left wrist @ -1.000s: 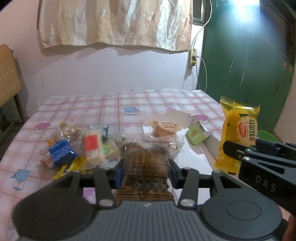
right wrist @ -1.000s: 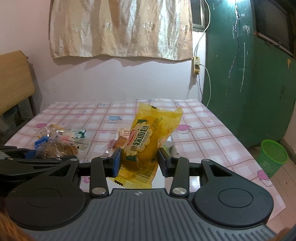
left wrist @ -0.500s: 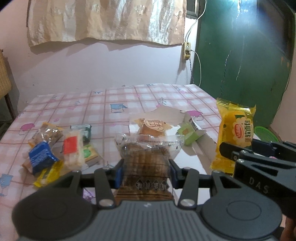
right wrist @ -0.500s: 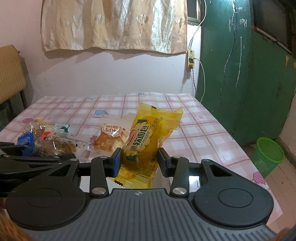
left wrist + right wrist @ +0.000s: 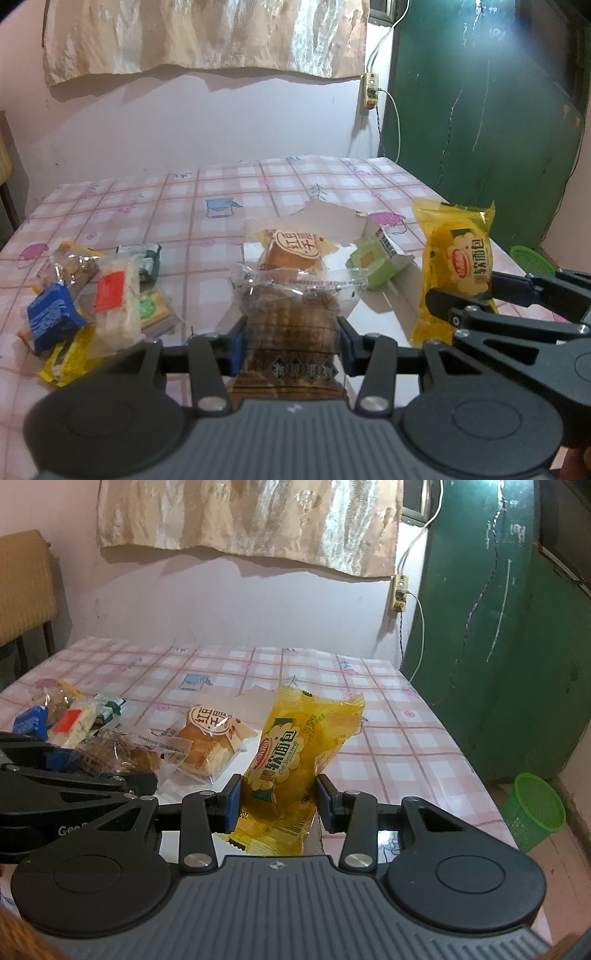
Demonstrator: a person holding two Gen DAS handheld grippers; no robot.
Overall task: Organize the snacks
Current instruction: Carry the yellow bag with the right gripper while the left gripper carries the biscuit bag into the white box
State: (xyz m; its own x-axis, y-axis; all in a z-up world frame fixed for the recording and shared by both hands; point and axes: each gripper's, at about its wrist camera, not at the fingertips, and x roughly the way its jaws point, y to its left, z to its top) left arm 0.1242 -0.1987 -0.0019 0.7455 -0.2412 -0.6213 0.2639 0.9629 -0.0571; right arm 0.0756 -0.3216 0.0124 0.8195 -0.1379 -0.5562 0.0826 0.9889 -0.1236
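1. Broadly, the table [image 5: 229, 192], covered in a pink checked cloth, fills both views and stands against a pink wall; the snacks lie on it.
2. Green door [image 5: 498, 635], at the right of the table, with a green basket [image 5: 537, 810] on the floor beside it.
3. My right gripper [image 5: 279, 799], clamped on the yellow bread packet [image 5: 295, 760], which stands upright between its blue pads above the near edge of the table; the left wrist view shows the same packet [image 5: 458, 266] from the side.
4. My left gripper [image 5: 291, 343], closed on the clear packet of brown biscuits [image 5: 291, 325], held upright just above the tabletop.
5. Cake in a clear wrapper [image 5: 291, 251], lying on the table just behind the biscuits, on a sheet of white paper.
6. Small green carton [image 5: 373, 266], lying beside the cake, to its right.
7. Pile of small snacks [image 5: 88, 295] at the left of the table, well apart from both held packets: a blue packet, a white one with a red label, yellow and green ones, touching or overlapping.
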